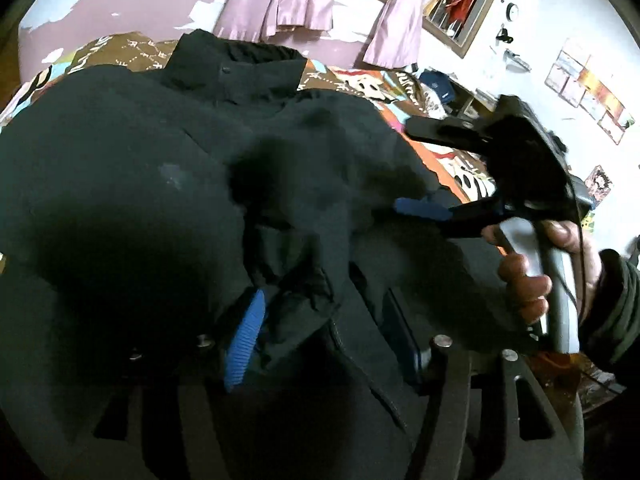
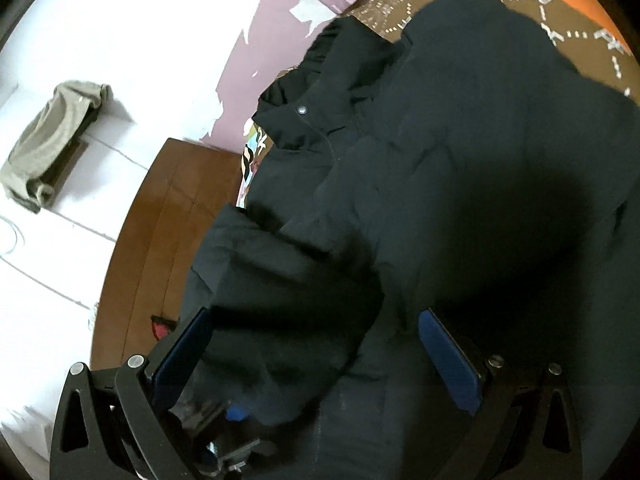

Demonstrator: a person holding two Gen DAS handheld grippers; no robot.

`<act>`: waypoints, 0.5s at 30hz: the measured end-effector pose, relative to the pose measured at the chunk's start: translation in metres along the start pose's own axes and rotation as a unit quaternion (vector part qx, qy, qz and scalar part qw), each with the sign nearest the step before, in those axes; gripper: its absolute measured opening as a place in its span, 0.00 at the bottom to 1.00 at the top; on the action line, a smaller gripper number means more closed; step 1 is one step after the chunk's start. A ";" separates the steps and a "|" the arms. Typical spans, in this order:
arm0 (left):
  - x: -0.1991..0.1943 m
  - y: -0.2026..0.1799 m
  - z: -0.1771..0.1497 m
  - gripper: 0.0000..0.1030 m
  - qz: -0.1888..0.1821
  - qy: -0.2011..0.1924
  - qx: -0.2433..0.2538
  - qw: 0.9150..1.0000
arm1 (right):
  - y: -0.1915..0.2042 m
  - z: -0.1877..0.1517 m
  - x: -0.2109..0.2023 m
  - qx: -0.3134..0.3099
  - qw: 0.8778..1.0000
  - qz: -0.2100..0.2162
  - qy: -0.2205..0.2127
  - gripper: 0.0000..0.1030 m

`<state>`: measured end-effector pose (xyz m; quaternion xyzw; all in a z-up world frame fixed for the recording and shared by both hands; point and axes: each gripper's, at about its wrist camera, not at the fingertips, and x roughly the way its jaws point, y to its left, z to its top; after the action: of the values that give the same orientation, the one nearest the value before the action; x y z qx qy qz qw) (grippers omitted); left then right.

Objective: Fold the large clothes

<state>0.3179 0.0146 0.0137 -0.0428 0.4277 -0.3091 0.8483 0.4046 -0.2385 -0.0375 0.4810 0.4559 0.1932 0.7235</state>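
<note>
Our left gripper (image 1: 320, 340) and right gripper (image 2: 316, 364) both stand with jaws apart, straddling loose jacket (image 1: 120, 160) folds mid-frame, so the padded bulk settles on the bed (image 1: 460, 160).

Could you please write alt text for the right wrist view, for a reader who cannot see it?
A black padded jacket lies spread over a patterned bedspread, one bulky fold lying between the open blue-padded fingers of the right gripper. Beside the bed are a wooden frame and a white wall.

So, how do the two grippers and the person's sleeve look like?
Both grippers have black frames with triangular cut-outs, silver bolts and blue ribbed pads. The right gripper has a grey handle with a thin black cable. The sleeve is dark and ribbed.
</note>
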 end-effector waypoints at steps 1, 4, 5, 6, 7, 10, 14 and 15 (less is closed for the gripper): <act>0.000 0.001 0.000 0.54 0.003 -0.001 0.002 1.000 | -0.001 0.000 0.002 0.009 1.000 0.006 0.002 1.00; -0.007 0.000 -0.001 0.54 -0.006 -0.008 -0.007 1.000 | -0.004 -0.005 0.002 0.022 1.000 0.004 -0.004 1.00; -0.012 0.001 -0.001 0.54 -0.010 -0.014 -0.012 1.000 | -0.004 -0.007 0.000 0.026 1.000 0.006 -0.007 1.00; -0.017 0.001 -0.003 0.56 -0.014 -0.019 -0.015 1.000 | -0.005 -0.009 -0.002 0.028 0.999 0.014 -0.009 1.00; -0.024 0.003 -0.003 0.61 -0.020 -0.030 -0.021 0.999 | -0.005 -0.011 -0.003 0.029 0.999 0.014 -0.010 1.00; -0.041 0.010 -0.002 0.61 -0.027 -0.054 -0.044 0.997 | -0.004 -0.016 -0.003 0.019 1.000 -0.020 -0.005 0.84; -0.065 0.020 0.001 0.62 0.001 -0.090 -0.070 0.993 | 0.008 -0.019 -0.009 -0.028 0.996 -0.086 0.009 0.11; -0.072 0.025 0.002 0.62 0.016 -0.104 -0.077 0.991 | 0.011 -0.019 -0.014 -0.039 0.995 -0.087 0.004 0.10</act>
<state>0.2998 0.0750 0.0573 -0.1337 0.3600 -0.2554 0.8873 0.3832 -0.2343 -0.0236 0.4104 0.4906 0.1489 0.7541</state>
